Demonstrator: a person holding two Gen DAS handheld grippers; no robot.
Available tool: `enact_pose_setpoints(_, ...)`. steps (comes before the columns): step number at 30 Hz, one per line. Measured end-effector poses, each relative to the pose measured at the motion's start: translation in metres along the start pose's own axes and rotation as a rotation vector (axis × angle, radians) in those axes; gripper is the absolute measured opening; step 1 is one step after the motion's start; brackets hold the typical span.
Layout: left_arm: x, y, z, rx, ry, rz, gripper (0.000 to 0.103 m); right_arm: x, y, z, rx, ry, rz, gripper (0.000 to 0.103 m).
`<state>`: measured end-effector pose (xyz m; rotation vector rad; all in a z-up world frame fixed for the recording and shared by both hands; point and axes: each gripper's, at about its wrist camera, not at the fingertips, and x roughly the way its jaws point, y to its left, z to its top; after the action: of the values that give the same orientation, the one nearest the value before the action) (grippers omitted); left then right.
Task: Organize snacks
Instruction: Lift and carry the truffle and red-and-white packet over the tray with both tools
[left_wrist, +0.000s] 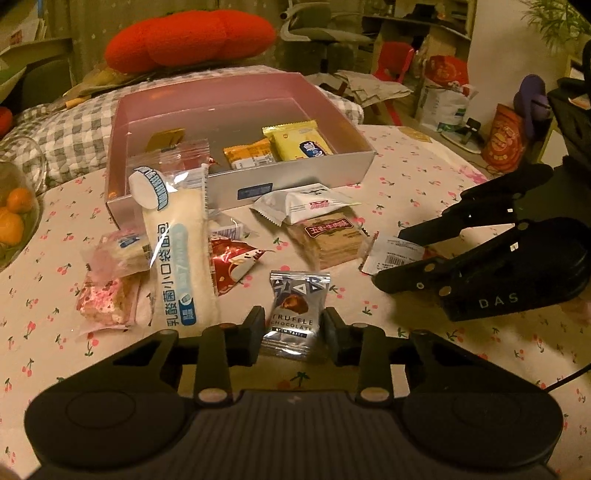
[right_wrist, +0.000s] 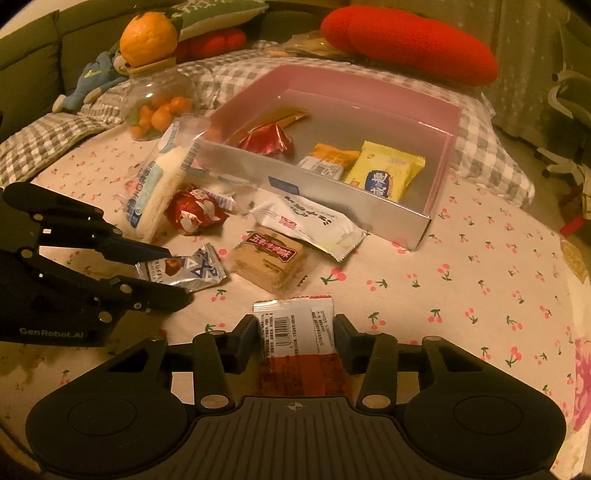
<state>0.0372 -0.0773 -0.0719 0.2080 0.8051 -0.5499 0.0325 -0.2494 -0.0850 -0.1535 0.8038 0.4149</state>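
A pink box (left_wrist: 240, 92) (right_wrist: 439, 206) stands at the back of the table with a yellow pack (left_wrist: 297, 142) (right_wrist: 384, 173), an orange pack (left_wrist: 249, 155) and others inside. Loose snacks lie in front of it. My left gripper (left_wrist: 294, 328) (right_wrist: 181, 275) is open with its fingers on either side of a silver truffle chocolate pack (left_wrist: 293, 314) (right_wrist: 184, 271) on the cloth. My right gripper (right_wrist: 295, 332) (left_wrist: 388, 258) is open around a white-and-red snack pack (right_wrist: 295, 328) (left_wrist: 391, 253) on the cloth.
A long white bread pack (left_wrist: 177, 251) (right_wrist: 159, 195) leans on the box. A red pack (left_wrist: 232, 266), a white pack (left_wrist: 303, 203) (right_wrist: 306, 221), a brown pack (left_wrist: 332, 236) (right_wrist: 269, 258) and pink snacks (left_wrist: 107, 295) lie around. A jar of oranges (right_wrist: 159, 96) stands at left.
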Motion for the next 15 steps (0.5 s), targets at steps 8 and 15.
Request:
enact_pose_setpoints(8, -0.006, 0.001, 0.000, -0.032, 0.008, 0.004, 0.026, -0.001, 0.006, 0.002, -0.011, 0.007, -0.029, 0.039)
enact_pose_setpoints(15, -0.012, 0.002, 0.005, -0.070, 0.017, 0.009, 0.023, -0.005, 0.007, 0.006, 0.006, 0.020, -0.047, 0.039)
